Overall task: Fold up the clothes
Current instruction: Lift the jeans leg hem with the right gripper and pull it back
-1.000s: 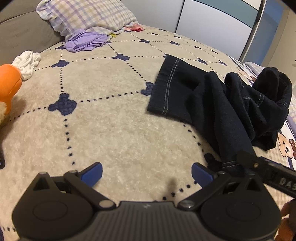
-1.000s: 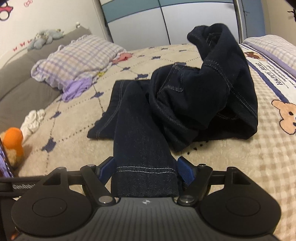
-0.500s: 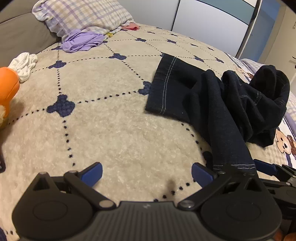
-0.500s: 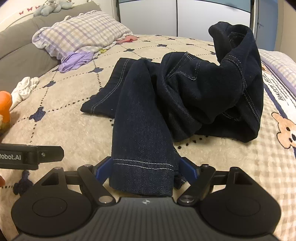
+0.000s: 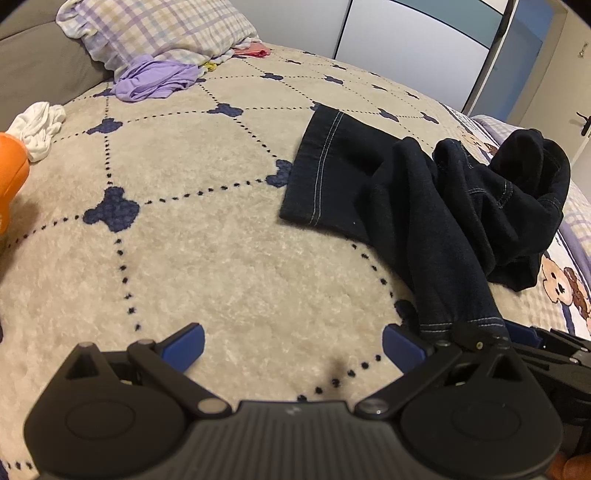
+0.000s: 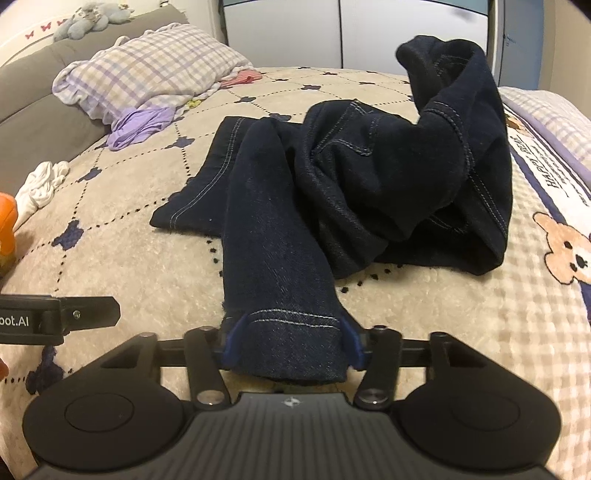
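Note:
Dark blue jeans (image 6: 369,177) lie crumpled on the beige quilted bed cover (image 6: 461,314), the waist end bunched up at the back right. One leg lies flat with its hem (image 5: 321,173) toward the left. The other leg runs toward me, and my right gripper (image 6: 293,343) is shut on its hem (image 6: 291,328), blue pads pressing both sides. My left gripper (image 5: 291,347) hovers open over bare bed cover (image 5: 221,258), left of that held hem (image 5: 461,325), with nothing between its fingers.
A plaid pillow (image 5: 166,33), a purple garment (image 5: 155,79) and a white cloth (image 5: 37,125) lie at the head of the bed. An orange toy (image 5: 11,173) sits at the left edge. A bear-print blanket (image 6: 554,240) covers the right side. Wardrobe doors (image 5: 406,48) stand behind.
The right gripper's jaws have closed in on the leg hem, and the gathered hem now bulges between the pads. The left gripper stayed open and barely moved.

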Motion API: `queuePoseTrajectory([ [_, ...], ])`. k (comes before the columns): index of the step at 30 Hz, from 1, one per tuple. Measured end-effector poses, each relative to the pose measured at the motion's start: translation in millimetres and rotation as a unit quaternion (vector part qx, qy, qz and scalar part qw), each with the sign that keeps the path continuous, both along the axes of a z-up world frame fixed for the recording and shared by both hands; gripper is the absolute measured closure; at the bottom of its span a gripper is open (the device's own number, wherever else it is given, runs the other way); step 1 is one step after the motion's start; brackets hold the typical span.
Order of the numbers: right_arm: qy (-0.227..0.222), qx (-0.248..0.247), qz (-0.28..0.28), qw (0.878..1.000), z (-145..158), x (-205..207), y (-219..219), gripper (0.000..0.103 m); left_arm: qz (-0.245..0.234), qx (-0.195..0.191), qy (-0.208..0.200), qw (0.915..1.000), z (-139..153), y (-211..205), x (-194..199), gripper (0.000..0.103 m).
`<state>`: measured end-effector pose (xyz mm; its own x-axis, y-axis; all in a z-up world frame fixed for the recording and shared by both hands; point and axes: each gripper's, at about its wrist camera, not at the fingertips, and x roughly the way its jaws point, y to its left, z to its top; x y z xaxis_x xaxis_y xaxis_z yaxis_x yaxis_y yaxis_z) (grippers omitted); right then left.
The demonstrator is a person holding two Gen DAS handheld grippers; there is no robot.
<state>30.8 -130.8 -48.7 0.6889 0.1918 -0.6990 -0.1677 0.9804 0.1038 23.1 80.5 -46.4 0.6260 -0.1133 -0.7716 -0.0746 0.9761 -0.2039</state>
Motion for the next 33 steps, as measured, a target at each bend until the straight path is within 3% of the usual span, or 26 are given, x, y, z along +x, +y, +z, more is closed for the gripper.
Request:
queuePoseTrajectory([
  [4,0.002,0.005,-0.008,1.000,1,0,-3,0.065,0.002,-0.004,-0.005,1.0000,0,1,3,0.000],
  [10,0.007,0.016,-0.006,1.000,5,-3,-7,0.072,0.013,-0.012,-0.012,0.9998,2,0,11,0.000],
  [23,0.002,-0.009,0.018,1.000,20,-25,-20,0.073,0.005,-0.028,-0.015,0.9995,4,-9,19,0.000],
  [33,-0.005,-0.029,-0.021,0.999,22,-33,-53,0.073,-0.005,-0.037,-0.025,0.9990,11,-13,29,0.000],
])
